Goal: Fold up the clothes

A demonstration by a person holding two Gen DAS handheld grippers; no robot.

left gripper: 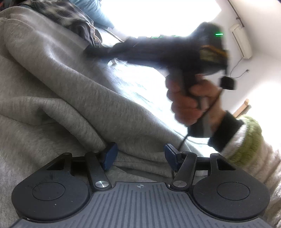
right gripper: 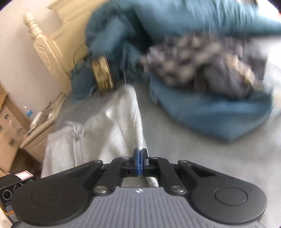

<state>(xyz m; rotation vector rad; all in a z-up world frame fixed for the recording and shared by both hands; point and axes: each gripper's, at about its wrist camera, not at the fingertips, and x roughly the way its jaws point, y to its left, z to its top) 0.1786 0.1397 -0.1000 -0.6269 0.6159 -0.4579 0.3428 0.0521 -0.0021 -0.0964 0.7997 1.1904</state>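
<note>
A light grey sweat garment (left gripper: 58, 84) lies in folds on the bed and fills the left wrist view. My left gripper (left gripper: 140, 156) is open, its blue pads either side of a fold of the garment, low against it. The right gripper's body (left gripper: 193, 50) and the hand holding it show blurred at the upper right of the left wrist view. In the right wrist view my right gripper (right gripper: 140, 158) is shut on an edge of the grey garment (right gripper: 108, 126), which stretches away from the pads; a drawstring (right gripper: 77, 135) hangs at its left.
A blue blanket (right gripper: 210, 115) with a plaid garment (right gripper: 189, 64) heaped on it lies ahead on the bed. A cream carved bed frame (right gripper: 51, 57) and cardboard boxes (right gripper: 7, 126) stand at the left. A plaid garment (left gripper: 70, 15) lies beyond the grey one.
</note>
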